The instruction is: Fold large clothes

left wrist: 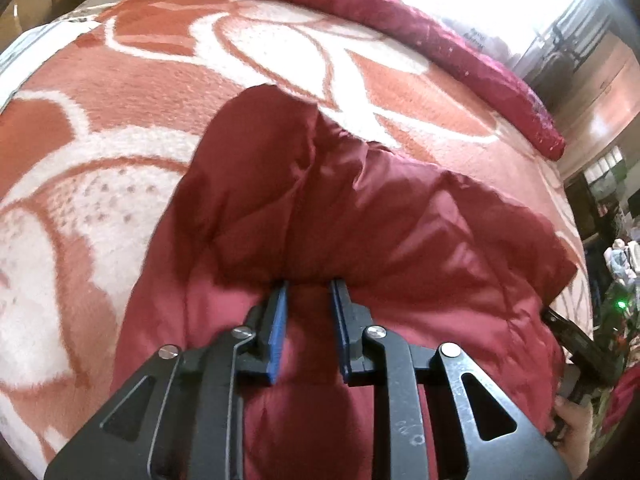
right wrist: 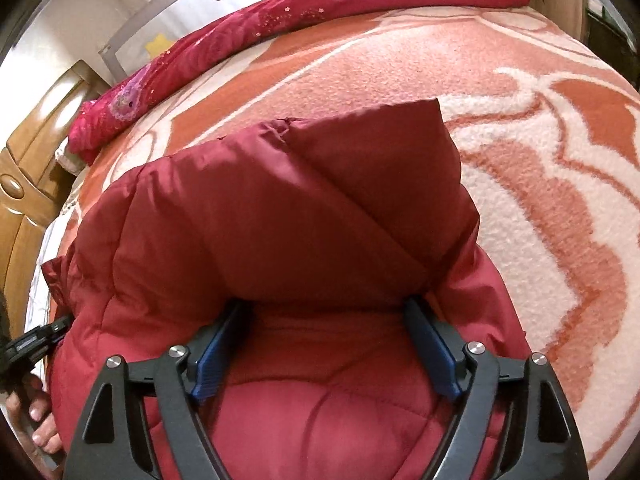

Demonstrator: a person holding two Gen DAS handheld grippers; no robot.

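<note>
Right ahead of both grippers lies a dark red padded jacket (left wrist: 360,216) spread on a bed covered by an orange and cream patterned blanket (left wrist: 120,92).

From the left wrist view, the left gripper (left wrist: 308,286) points steeply down at the jacket. Its jaws stand narrow, with a fold of red fabric rising between the blue pads (left wrist: 280,320); the tips sit right at the edge of a puffy folded-over layer, and the pads appear to pinch the cloth. Beyond the tips, the folded part runs away to a rounded end on the blanket. Far off to the right of this gripper, at the jacket's edge, the other tool and a hand (left wrist: 576,424) on its grip show.

From the right wrist view, the right gripper (right wrist: 326,304) also tilts down onto the jacket, jaws set wide. Quilted fabric fills the space between them, and the tips reach under the lip of the folded layer; the blue pads (right wrist: 210,364) do not press on the cloth. The fold rises ahead of the tips to a blunt corner (right wrist: 424,120) on the blanket. To the far left of this gripper, a hand (right wrist: 36,420) holds the other tool at the jacket's side.

Beyond the jacket, along the bed's far side, lies a bright crimson quilt (right wrist: 280,20) with small stars. A wooden cabinet (right wrist: 36,176) stands off to the left past the bed.
</note>
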